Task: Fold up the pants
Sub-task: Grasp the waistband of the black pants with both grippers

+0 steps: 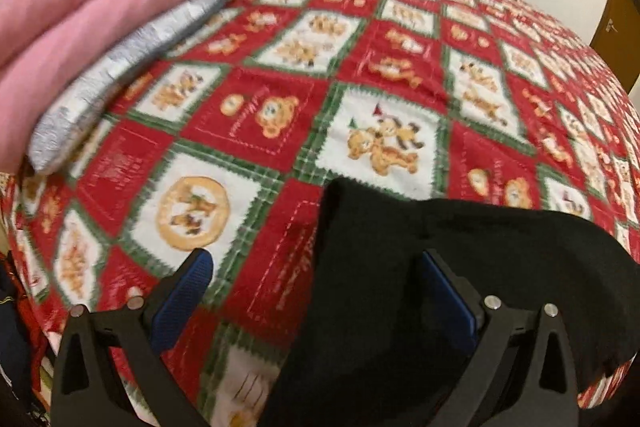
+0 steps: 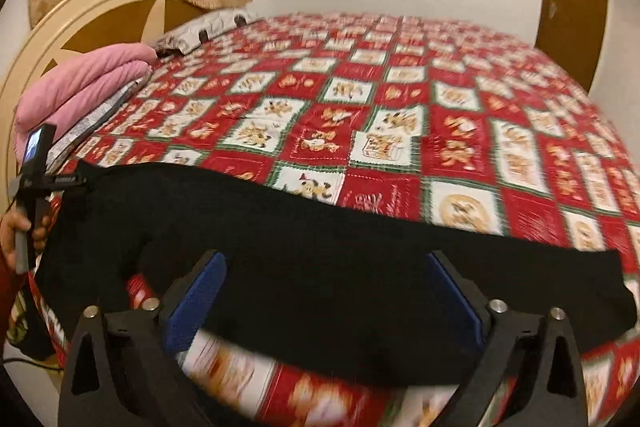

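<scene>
Black pants (image 2: 320,267) lay flat along the bed's (image 2: 400,107) near edge, just ahead of both tools. Left tool (image 1: 316,291) and right tool (image 2: 324,291) were spread, gripping nothing. Pinching the quilt beneath, or only one layer, could spoil the fold.

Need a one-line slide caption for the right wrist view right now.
Open right gripper poised over black pants stretched along the near edge of a red Christmas-print bedspread.

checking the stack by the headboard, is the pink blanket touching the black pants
Apart. In the right wrist view the pink blanket sits far left near the headboard, and patterned bedspread shows between it and the black pants.
</scene>
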`<action>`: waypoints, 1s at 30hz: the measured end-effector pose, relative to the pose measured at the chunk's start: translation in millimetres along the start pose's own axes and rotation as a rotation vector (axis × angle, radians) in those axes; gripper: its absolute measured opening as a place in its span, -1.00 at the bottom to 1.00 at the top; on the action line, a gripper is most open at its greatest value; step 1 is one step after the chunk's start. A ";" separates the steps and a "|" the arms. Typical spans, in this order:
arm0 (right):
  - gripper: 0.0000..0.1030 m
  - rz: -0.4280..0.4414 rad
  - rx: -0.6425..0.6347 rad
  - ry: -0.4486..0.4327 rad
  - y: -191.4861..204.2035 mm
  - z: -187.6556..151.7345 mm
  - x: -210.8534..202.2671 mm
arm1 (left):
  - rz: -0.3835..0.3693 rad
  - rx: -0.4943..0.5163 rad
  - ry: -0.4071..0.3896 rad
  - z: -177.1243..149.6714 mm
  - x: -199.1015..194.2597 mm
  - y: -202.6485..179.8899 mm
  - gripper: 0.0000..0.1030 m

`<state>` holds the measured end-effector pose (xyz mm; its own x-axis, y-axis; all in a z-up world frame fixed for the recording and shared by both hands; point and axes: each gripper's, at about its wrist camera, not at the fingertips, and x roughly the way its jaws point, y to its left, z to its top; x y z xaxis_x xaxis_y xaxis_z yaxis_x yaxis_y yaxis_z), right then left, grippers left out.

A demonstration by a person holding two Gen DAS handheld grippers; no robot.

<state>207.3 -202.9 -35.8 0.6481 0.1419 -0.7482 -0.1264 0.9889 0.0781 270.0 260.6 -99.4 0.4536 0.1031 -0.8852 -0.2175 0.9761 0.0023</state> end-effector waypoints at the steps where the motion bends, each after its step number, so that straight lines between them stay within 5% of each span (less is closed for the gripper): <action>1: 0.88 0.017 -0.002 0.029 -3.4 9.6 17.4 | -0.018 -0.007 0.011 1.5 4.8 1.5 1.00; 11: 0.68 0.089 -0.165 0.219 8.3 30.9 121.0 | -0.057 0.030 0.011 14.0 15.5 0.2 1.00; 14: 0.68 0.082 -0.228 0.199 16.1 27.5 125.6 | -0.066 0.037 0.017 16.4 17.4 -0.4 1.00; 16: 0.57 0.110 -0.224 0.210 14.3 27.9 125.7 | -0.068 0.050 0.007 17.2 18.2 -2.2 1.00; 17: 0.36 0.127 -0.225 0.214 14.3 28.3 124.7 | -0.067 0.054 0.000 17.4 18.5 -3.4 1.00; 20: -0.49 0.150 -0.247 0.235 19.5 30.0 115.9 | -0.084 0.071 -0.037 16.2 13.0 -7.5 0.59; 21: -0.86 0.163 -0.244 0.245 20.1 30.3 113.5 | -0.103 0.080 -0.047 16.4 10.1 -9.3 0.31; 22: -0.87 0.174 -0.235 0.253 20.9 28.8 108.7 | -0.136 0.084 -0.056 16.8 6.9 -10.6 0.00; 25: -0.88 0.154 -0.232 0.217 25.2 27.5 91.5 | -0.245 0.042 -0.077 18.6 -1.1 -6.9 -0.50; 30: -0.88 0.159 -0.203 0.094 27.4 27.8 28.9 | -0.296 0.024 -0.179 15.1 -40.7 -6.8 -0.53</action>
<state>243.5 -170.4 -37.0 0.5371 0.2803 -0.7956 -0.3750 0.9242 0.0725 266.0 252.6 -56.3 0.6387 -0.1557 -0.7536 -0.0340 0.9726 -0.2298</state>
